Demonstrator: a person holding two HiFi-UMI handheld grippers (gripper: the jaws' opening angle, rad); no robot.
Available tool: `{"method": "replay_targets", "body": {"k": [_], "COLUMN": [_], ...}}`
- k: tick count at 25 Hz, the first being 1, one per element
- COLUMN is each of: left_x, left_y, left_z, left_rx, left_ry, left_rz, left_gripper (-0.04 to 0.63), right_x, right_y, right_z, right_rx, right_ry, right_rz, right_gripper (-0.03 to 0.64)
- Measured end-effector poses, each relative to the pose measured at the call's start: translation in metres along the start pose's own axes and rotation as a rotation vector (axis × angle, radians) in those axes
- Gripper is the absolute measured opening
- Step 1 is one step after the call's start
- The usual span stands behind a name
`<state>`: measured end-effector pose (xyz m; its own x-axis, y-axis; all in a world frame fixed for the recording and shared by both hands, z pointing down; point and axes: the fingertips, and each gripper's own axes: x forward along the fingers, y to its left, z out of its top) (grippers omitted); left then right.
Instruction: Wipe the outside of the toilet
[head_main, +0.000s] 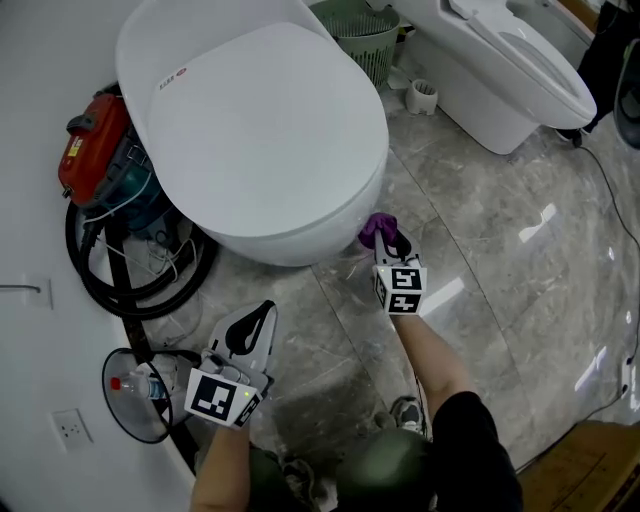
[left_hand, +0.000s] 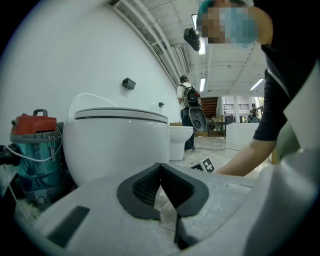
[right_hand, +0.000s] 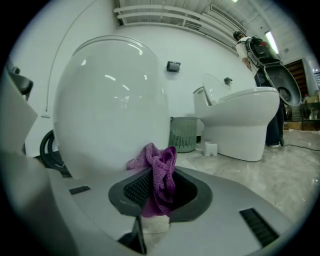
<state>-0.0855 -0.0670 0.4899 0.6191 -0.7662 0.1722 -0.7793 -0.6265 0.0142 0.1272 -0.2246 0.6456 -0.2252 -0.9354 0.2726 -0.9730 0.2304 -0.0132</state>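
Observation:
A white toilet (head_main: 262, 140) with its lid down fills the upper left of the head view. My right gripper (head_main: 385, 237) is shut on a purple cloth (head_main: 377, 228), and the cloth sits against the lower front right of the bowl. In the right gripper view the cloth (right_hand: 159, 175) bunches between the dark pads with the bowl (right_hand: 110, 125) just behind it. My left gripper (head_main: 250, 322) hangs lower left, apart from the toilet, jaws closed on nothing. In the left gripper view its tips (left_hand: 161, 170) point at the bowl (left_hand: 117, 142).
A red and teal vacuum (head_main: 100, 160) with a black hose (head_main: 140, 290) sits left of the toilet. Behind are a green basket (head_main: 360, 35), a second toilet (head_main: 500, 60) and a small white cup (head_main: 422, 96). A cable (head_main: 610, 200) crosses the marble floor at right. A person stands far off (left_hand: 189, 107).

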Motion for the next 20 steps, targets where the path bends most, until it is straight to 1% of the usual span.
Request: {"method": "replay_targets", "body": {"k": [4, 7, 10, 13, 17, 18, 20], "left_x": [0.005, 0.008, 0.012, 0.015, 0.018, 0.017, 0.015], "left_y": [-0.003, -0.003, -0.004, 0.001, 0.0, -0.001, 0.0], "left_z": [-0.005, -0.007, -0.004, -0.001, 0.009, 0.014, 0.023], "left_rx": [-0.001, -0.008, -0.01, 0.002, 0.049, 0.048, 0.012], "left_ry": [0.015, 0.02, 0.01, 0.006, 0.01, 0.006, -0.012], "left_rz": [-0.004, -0.006, -0.014, -0.004, 0.027, 0.037, 0.054], "left_gripper": [0.011, 0.009, 0.011, 0.009, 0.009, 0.011, 0.009], "right_x": [0.017, 0.016, -0.001, -0.024, -0.063, -0.074, -0.097], "right_y": [-0.024, -0.029, -0.028, -0.024, -0.025, -0.025, -0.023], "right_z": [0.007, 0.013, 0.022, 0.03, 0.05, 0.056, 0.072], "right_rx": [0.051, 0.083, 0.11, 0.136, 0.126, 0.125, 0.115], "right_ry": [0.021, 0.006, -0.041, -0.08, -0.11, -0.11, -0.11], "right_rz": [-0.074, -0.087, -0.059, -0.022, 0.017, 0.024, 0.037], "right_gripper": [0.086, 0.086, 0.086, 0.086, 0.086, 0.086, 0.086]}}
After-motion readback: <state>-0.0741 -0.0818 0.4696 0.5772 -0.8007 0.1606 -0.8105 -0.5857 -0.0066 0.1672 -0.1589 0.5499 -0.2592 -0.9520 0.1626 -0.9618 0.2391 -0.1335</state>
